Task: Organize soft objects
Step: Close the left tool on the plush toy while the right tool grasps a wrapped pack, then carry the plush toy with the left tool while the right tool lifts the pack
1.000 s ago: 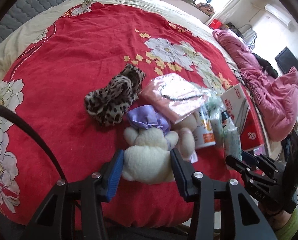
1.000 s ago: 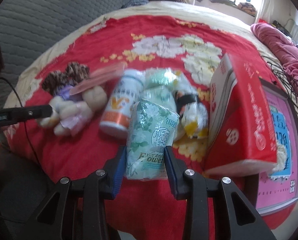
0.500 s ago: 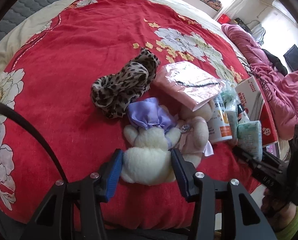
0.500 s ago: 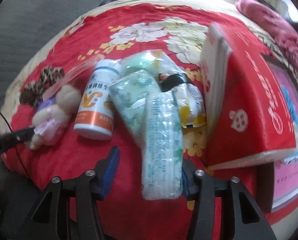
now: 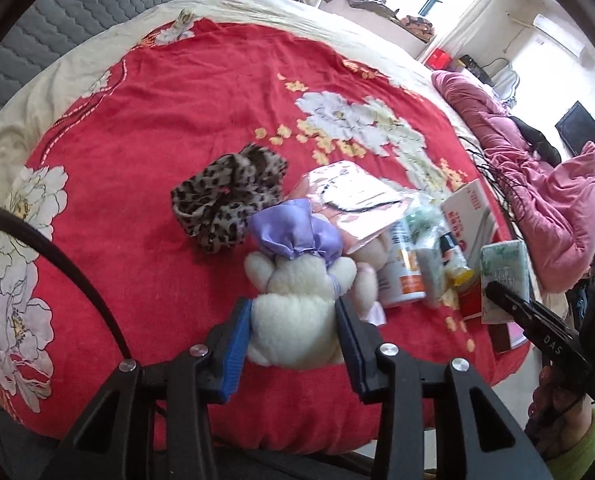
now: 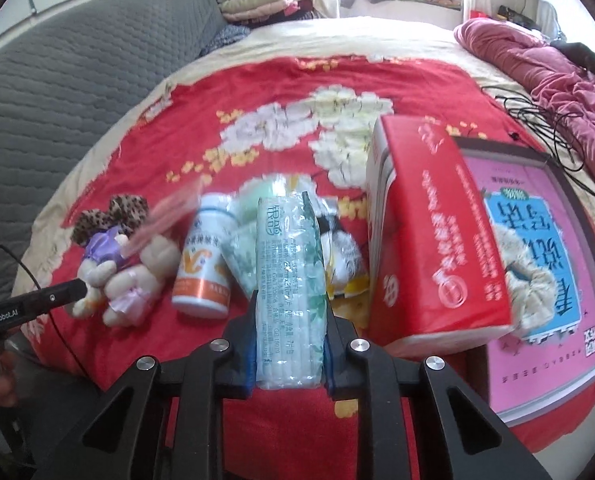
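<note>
My left gripper (image 5: 295,312) is shut on a white plush bear (image 5: 293,300) with a purple bow, at the near edge of the red floral bedspread (image 5: 177,100). A second cream plush (image 5: 367,272) lies against it. The bears also show in the right wrist view (image 6: 113,276). A leopard-print fabric piece (image 5: 227,200) lies just beyond. My right gripper (image 6: 289,320) is shut on a green-white tissue pack (image 6: 289,280), held upright above the bed. The pack also shows in the left wrist view (image 5: 503,280).
A white-and-orange bottle (image 6: 203,268), more soft packets (image 6: 337,252), a pink pouch (image 5: 353,204), a red box (image 6: 433,240) and a pink book (image 6: 545,272) crowd the near right. A pink quilt (image 5: 537,184) and cables (image 6: 545,120) lie at right. A grey headboard (image 6: 77,80) stands at left.
My right gripper has closed on the tissue pack, turned it on edge and lifted it off the pile. My left gripper still grips the white bear, with the view shifted slightly.
</note>
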{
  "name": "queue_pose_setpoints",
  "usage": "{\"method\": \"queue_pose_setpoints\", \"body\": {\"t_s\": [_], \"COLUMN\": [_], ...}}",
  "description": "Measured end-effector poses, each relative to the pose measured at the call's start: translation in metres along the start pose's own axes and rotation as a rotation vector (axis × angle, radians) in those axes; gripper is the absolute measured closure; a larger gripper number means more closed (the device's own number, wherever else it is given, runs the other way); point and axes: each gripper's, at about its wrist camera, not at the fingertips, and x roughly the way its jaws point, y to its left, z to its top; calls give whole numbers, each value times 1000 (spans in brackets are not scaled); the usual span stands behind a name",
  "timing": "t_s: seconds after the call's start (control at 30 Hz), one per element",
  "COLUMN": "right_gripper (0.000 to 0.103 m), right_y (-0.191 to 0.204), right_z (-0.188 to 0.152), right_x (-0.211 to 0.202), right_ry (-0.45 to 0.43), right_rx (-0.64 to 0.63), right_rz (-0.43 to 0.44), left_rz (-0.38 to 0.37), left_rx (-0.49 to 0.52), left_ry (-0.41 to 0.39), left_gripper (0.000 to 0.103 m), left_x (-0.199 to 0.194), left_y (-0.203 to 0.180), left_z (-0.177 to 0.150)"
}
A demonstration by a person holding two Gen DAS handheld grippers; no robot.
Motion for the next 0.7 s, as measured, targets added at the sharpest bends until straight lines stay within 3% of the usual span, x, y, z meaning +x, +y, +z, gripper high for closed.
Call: {"method": "queue_pose_setpoints", "body": {"t_s": [0.7], "right_gripper": [79], "right_y": [-5], "right_z": [15], "right_x": [-51], "right_ry": [-96], "right_rx": [-28], "right_rz": [-24], "left_rz": [11], "left_rx": [146], "left_ry": [-104], "left_gripper": [61], "left_x": [-54], "left_y": [-77], "left_z": [14]}}
